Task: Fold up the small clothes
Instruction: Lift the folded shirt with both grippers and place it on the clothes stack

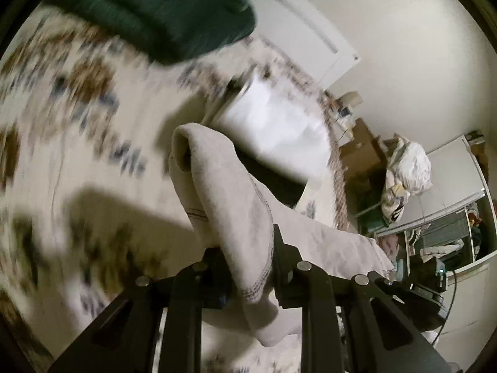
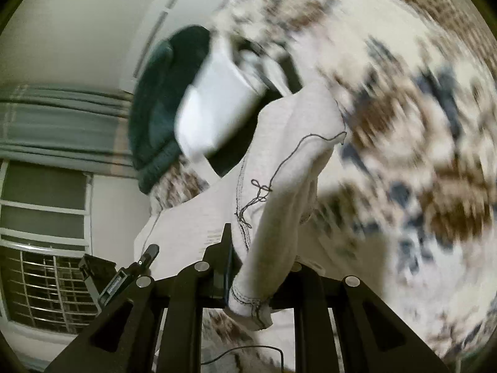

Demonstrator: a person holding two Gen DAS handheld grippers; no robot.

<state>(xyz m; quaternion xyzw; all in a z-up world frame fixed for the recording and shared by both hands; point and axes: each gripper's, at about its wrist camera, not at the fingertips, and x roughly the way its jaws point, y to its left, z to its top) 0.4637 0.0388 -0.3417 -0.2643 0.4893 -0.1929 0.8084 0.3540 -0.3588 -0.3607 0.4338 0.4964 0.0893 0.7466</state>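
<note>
A light grey garment with dark overlock stitching (image 1: 223, 186) hangs pinched in my left gripper (image 1: 248, 248), which is shut on its hem. The same garment (image 2: 289, 161) is pinched in my right gripper (image 2: 257, 264), shut on another edge; a loose dark thread trails across it. The cloth is held up above a bed with a brown and blue patterned cover (image 1: 77, 99), which also shows in the right wrist view (image 2: 403, 124). Both views are motion-blurred.
A dark green cushion (image 1: 174, 9) and a white pillow (image 1: 273, 124) lie at the head of the bed; both also show in the right wrist view, cushion (image 2: 155, 108), pillow (image 2: 214, 108). Cluttered shelves and a bag (image 1: 407, 171) stand beside the bed. A barred window (image 2: 46, 276) is on the left.
</note>
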